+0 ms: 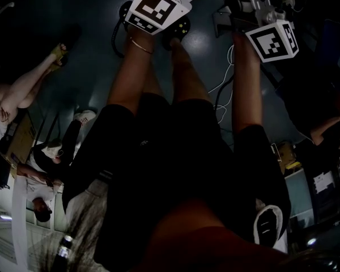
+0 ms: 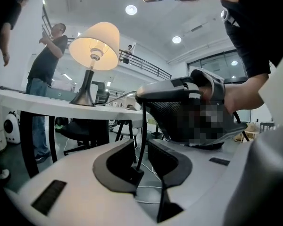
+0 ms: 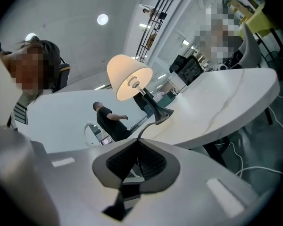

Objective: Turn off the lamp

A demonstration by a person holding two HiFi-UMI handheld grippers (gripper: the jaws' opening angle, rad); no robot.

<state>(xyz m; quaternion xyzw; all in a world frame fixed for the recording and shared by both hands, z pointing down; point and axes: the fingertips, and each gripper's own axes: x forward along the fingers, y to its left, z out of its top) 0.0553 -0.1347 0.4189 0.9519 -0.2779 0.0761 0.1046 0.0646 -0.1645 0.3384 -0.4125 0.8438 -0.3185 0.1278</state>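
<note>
Right claw (image 3: pixel 136 166) pinching cord (image 3: pixel 147 126), left claw (image 2: pixel 141 161) narrowly apart (chair (image 2: pixel 174 119) beyond), lamp (image 3: pixel 128 76) lit on table (image 3: pixel 226 102)

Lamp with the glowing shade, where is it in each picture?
Head view: not in it.
Left gripper view: the lamp is at the upper left, standing on the white table.
Right gripper view: the lamp is near the middle, on the same table.
Shared landmark: the white table under the lamp.
</note>
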